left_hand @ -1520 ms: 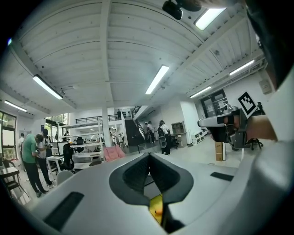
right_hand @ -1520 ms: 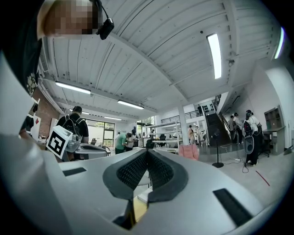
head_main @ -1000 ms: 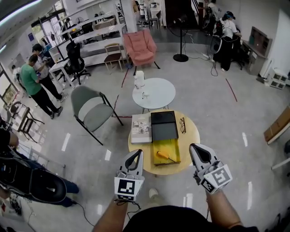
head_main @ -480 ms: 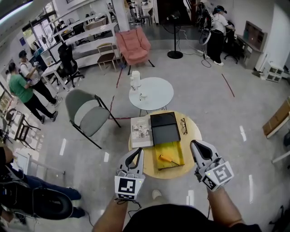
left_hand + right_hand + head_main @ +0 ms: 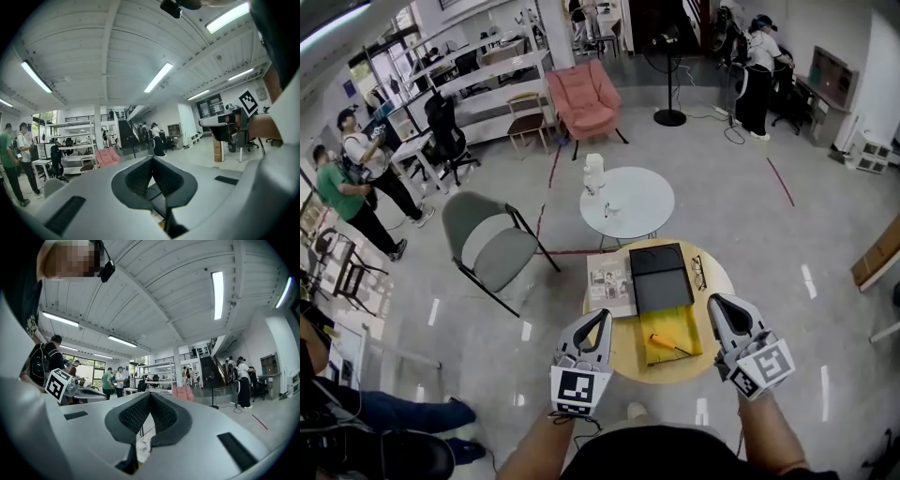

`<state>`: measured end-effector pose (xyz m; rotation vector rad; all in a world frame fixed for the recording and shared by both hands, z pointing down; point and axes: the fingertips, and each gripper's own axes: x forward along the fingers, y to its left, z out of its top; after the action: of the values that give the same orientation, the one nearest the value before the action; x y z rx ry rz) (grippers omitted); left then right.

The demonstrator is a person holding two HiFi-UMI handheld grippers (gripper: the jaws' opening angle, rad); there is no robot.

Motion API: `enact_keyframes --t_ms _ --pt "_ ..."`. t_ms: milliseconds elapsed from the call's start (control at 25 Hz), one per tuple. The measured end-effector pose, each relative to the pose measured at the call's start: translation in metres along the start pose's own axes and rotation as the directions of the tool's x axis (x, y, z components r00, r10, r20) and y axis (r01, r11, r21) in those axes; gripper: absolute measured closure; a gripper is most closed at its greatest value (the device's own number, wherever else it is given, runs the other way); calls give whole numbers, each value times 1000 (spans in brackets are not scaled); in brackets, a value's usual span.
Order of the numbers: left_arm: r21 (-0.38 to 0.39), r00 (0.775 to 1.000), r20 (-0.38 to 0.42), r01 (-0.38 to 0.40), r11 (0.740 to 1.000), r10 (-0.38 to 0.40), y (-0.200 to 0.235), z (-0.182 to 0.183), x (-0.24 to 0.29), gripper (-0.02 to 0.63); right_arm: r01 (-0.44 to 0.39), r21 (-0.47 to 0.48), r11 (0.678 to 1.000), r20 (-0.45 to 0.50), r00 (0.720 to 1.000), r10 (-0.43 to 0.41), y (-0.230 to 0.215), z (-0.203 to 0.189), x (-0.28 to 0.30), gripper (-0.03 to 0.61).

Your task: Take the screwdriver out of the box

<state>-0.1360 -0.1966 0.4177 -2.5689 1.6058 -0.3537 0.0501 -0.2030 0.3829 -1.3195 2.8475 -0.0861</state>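
A screwdriver with an orange handle lies in the open yellow box on the round wooden table. The box's black lid rests just beyond it. My left gripper hovers at the table's near left edge, shut and empty. At the table's near right edge my right gripper is likewise shut with nothing held. Both point level toward the table, flanking the box without touching it. In the gripper views the left gripper and right gripper show pads pressed together.
A magazine and a pair of glasses lie on the wooden table. Beyond it stand a white round table, a grey folding chair and a pink armchair. People stand at the left and far back.
Both grippers have moved forward toward the wooden table, which now sits closer between them. Their jaws stayed shut throughout.
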Motion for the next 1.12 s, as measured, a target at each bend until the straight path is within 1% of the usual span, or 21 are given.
enact_keyframes --t_ms 200,320,360,560,680,840,960,1040,1120 --pt "14 1000 15 15 1000 -15 15 -4 3 600 -11 -10 1000 20 1000 11 15 -1 21 563" --pt "-15 1000 12 9 1000 -9 20 -9 3 600 -24 -27 999 5 1000 24 24 -5 26 563" --pt "-24 1000 13 13 1000 -12 20 -10 4 600 -21 -34 999 -1 1000 21 24 -5 25 563" --pt "-21 999 17 52 998 -51 15 -12 10 600 21 -43 999 -12 1000 -22 15 -1 17 563" --pt "-22 998 12 62 998 -61 11 -12 14 600 30 -42 999 -33 999 -31 10 -5 13 563" --pt "-23 998 11 55 998 -55 13 -16 24 600 -3 -42 999 -85 996 0 6 -20 23 563" --pt "-39 999 -3 32 999 -32 17 -21 35 600 -51 -70 996 -169 985 38 3 -38 36 559" --pt "-43 1000 -8 19 999 -19 18 -23 44 600 -76 -82 994 -218 974 57 2 -49 40 529" --pt "-50 1000 -10 20 999 -20 15 -22 52 600 -100 -74 992 -242 967 79 1 -57 41 518"
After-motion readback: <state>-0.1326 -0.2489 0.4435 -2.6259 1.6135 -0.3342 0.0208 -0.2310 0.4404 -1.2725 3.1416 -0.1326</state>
